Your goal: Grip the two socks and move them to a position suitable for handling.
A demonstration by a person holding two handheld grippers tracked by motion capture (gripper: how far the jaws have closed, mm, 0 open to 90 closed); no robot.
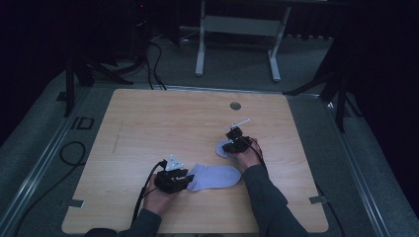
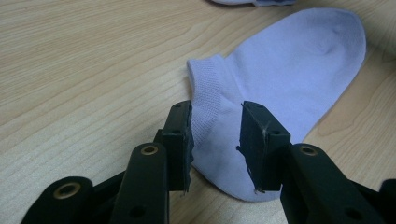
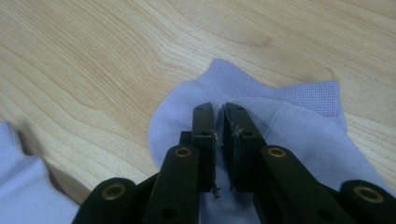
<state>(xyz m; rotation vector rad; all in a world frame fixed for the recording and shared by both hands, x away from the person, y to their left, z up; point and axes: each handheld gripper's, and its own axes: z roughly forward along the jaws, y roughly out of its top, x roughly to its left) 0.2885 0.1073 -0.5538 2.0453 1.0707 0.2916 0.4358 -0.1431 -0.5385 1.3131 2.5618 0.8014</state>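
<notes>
The right tool [image 3: 219,149] pinches the far sock [image 3: 289,121], the left tool [image 2: 217,140] spread over the near sock [image 2: 289,70]; next, lift and pair them.

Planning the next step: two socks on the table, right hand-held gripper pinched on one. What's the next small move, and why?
Probably lift the right hand-held gripper slightly to test its hold: its jaws look pinched on a fold of the far sock. The left hand-held gripper straddles the near sock's cuff with a gap, not yet gripping.
</notes>
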